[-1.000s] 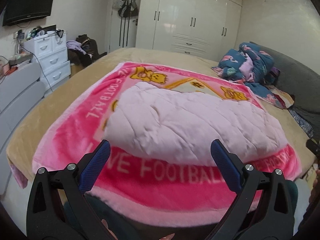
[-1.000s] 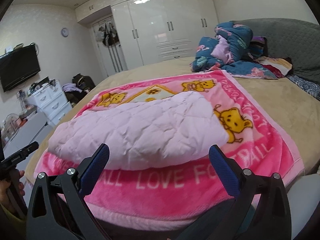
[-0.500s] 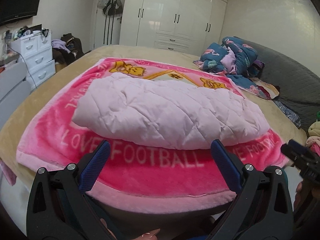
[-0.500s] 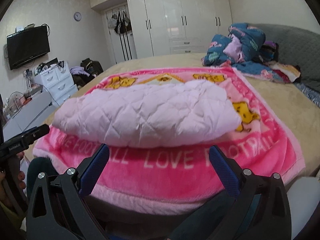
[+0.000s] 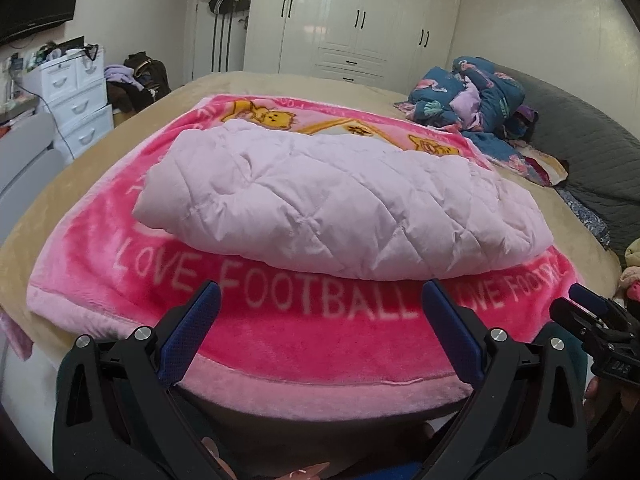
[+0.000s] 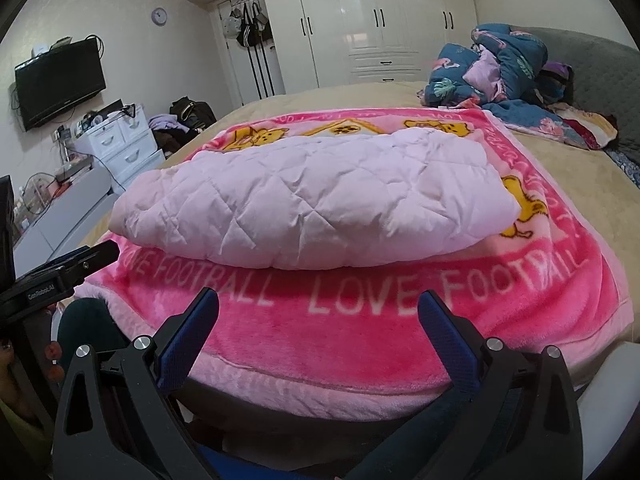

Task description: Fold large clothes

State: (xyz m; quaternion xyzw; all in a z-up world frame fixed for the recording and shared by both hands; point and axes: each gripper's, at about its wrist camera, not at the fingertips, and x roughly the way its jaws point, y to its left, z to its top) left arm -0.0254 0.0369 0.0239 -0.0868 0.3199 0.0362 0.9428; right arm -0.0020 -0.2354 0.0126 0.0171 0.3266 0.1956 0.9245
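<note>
1. Wide bed w/ tan plush cover [image 5: 100,152] fills most of the room; grey quilted headboard [image 6: 600,68] at the right side, white glossy wardrobe wall w/ black handles [image 5: 360,20] at the far end.
2. Hot-pink fleece blanket w/ yellow cartoon bears [image 5: 320,340] lies flat on the bed. White lettering along its near edge reads "LOVE FOOTBALL", repeated; the side-border text is too warped to read.
3. Pale-pink quilted puffy garment [image 5: 336,204], folded into a wide rectangle, rests on the blanket's middle, just beyond both grippers.
4. Crumpled blue floral duvet [image 6: 492,68] is heaped by the headboard, well apart from the garment.
5. White drawer chest [image 6: 120,144] at left wall w/ clutter on top; black flat TV [image 6: 60,80] on the wall above it; round wall clock [image 6: 159,16].
6. Left gripper [image 5: 320,304]: blue-padded jaws spread wide, holding nothing, above the blanket's near edge. Body label seen from right cam, prob. "GenRobot.AI".
7. Right gripper [image 6: 318,312]: jaws likewise apart, empty. Small tag on its body reads "DAS".
</note>
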